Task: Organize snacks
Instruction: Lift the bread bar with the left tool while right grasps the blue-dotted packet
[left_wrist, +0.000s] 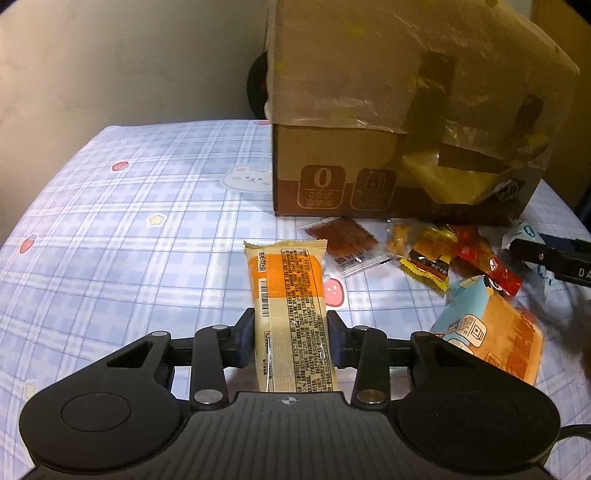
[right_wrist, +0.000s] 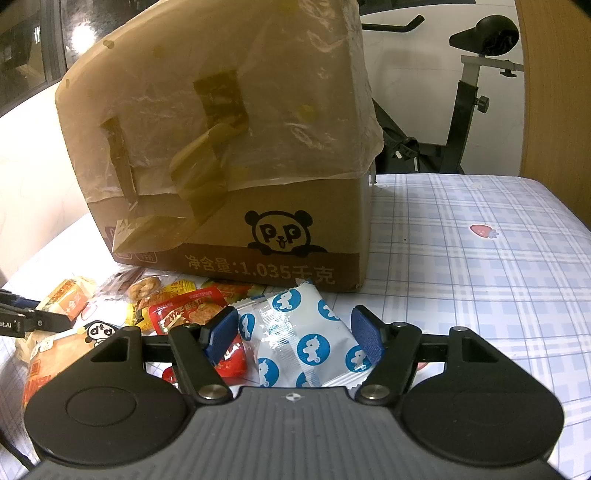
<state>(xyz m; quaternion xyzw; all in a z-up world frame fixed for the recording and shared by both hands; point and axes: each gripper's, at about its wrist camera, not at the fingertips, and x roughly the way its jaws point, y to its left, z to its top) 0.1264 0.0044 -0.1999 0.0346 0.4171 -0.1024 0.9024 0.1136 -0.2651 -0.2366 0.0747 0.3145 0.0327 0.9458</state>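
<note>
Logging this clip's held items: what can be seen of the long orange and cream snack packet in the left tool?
The orange and cream snack packet is a long, glossy plastic wrapper lying lengthwise away from the camera, back side up: a barcode, a QR code and a block of small print show. Its far end is crimped. The left tool has it between its blue pads, which touch both long edges near the packet's nearer half. Its far end reaches over the checked tablecloth, apart from the other snacks.

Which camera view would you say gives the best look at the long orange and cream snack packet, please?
The left wrist view: the orange and cream packet lies lengthwise between the pads of the left gripper, its printed back fully readable. The right wrist view shows no clear sign of it; there, only the left gripper's tip appears at the frame's left edge.
</note>
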